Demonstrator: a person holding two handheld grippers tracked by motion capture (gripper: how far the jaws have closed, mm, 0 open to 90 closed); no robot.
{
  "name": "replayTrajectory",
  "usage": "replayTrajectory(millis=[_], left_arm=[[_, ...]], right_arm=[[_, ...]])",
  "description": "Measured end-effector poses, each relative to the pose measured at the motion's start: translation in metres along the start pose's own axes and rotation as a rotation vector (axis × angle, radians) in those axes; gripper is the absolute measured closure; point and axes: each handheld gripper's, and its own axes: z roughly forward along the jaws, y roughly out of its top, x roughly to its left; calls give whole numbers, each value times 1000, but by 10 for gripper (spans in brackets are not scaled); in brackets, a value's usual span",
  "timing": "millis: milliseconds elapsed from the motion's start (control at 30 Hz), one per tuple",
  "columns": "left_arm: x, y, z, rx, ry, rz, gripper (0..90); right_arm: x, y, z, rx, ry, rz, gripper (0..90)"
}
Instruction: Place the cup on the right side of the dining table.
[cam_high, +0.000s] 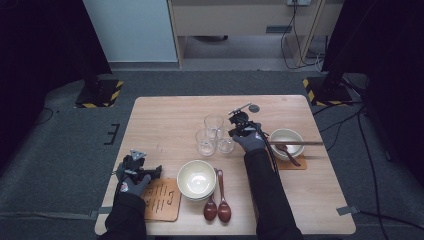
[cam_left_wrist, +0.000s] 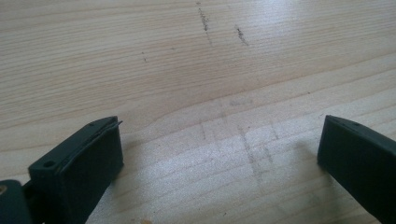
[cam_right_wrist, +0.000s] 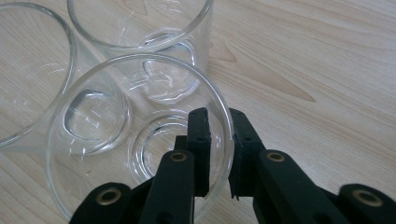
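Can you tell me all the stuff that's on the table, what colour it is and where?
Glasses: three, clear, clustered mid-table; the nearest one's wall is pinched by the right tongs.
Stacked bowls: cream, front centre.
Wooden spoons: two, dark red-brown, right of that stack.
Single bowl: one, cream, right side, on an orange mat, holding a brown spoon, chopsticks across its rim.
Perforated mat: one, orange-brown, front left.
Table: one, light wood.
Left tongs: black, open over bare wood.
Right tongs: black, shut on the glass wall.
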Motion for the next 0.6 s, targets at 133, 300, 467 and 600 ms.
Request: replayTrajectory(millis=[133, 300, 467, 600], left_arm=[[0, 0, 0, 0, 0, 0, 0], [0, 0, 0, 0, 0, 0, 0], [0, 0, 0, 0, 0, 0, 0], [0, 0, 0, 0, 0, 0, 0]], right_arm=[[0, 0, 0, -2, -1, 7, 815], [0, -1, 0, -8, -1, 2, 816], [1, -1, -2, -9, -5, -8, 819], [0, -2, -4, -7, -1, -14, 821]])
